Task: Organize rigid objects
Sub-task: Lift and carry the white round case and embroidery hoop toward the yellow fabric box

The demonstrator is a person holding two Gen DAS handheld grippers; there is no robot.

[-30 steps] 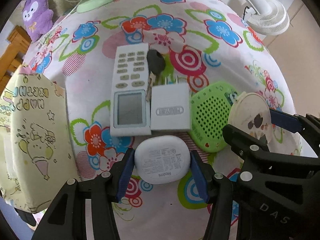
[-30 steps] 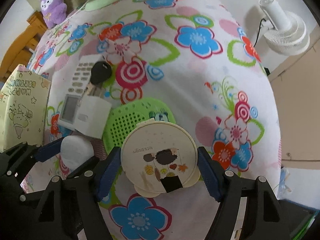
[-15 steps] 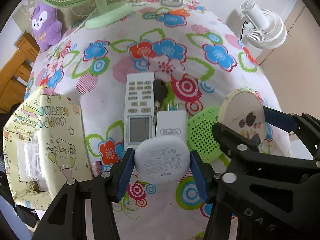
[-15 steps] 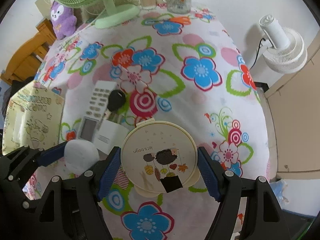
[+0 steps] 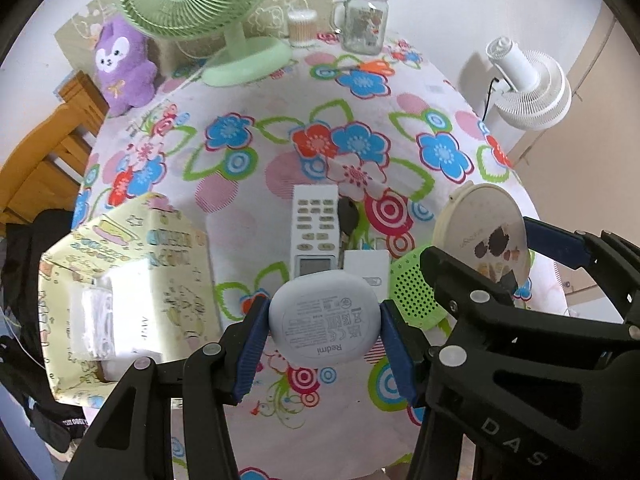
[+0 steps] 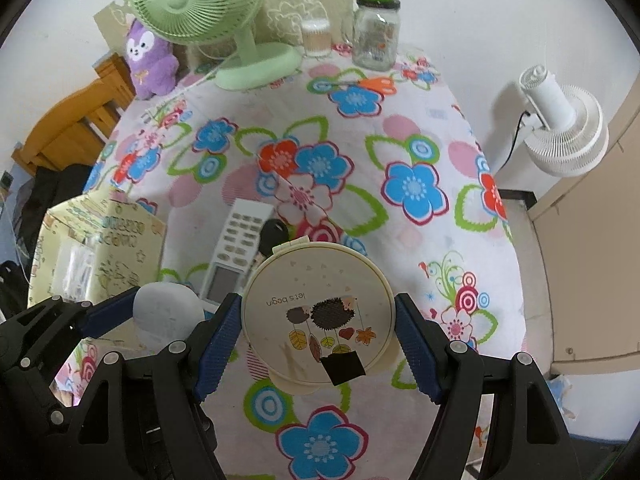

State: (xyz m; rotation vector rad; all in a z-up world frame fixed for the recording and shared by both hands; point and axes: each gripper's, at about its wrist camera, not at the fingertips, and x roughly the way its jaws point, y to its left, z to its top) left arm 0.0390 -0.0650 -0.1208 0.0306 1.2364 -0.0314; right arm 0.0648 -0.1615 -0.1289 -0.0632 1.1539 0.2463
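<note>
Left wrist view: left gripper (image 5: 324, 330) clamps the earbud case (image 5: 325, 320), right gripper (image 6: 318, 330) clamps the round tin (image 6: 318, 314), both above the table (image 5: 280, 148); smooth curved sides could slip from the pads.

Both grippers aloft, each loaded.
Left gripper (image 5: 324, 330) clamps a white rounded plastic earbud case (image 5: 324, 322); right gripper (image 6: 318, 330) clamps a round cream compact (image 6: 318, 312).

a lived-in room of a home: a table under a bright flowered tablecloth (image 6: 420, 240), with a green desk fan (image 6: 208, 12), a purple plush toy (image 6: 150, 60), a glass mug jar with a green lid (image 6: 376, 28) and a white floor fan (image 6: 564, 132) beside a wooden chair (image 6: 76, 124).
</note>
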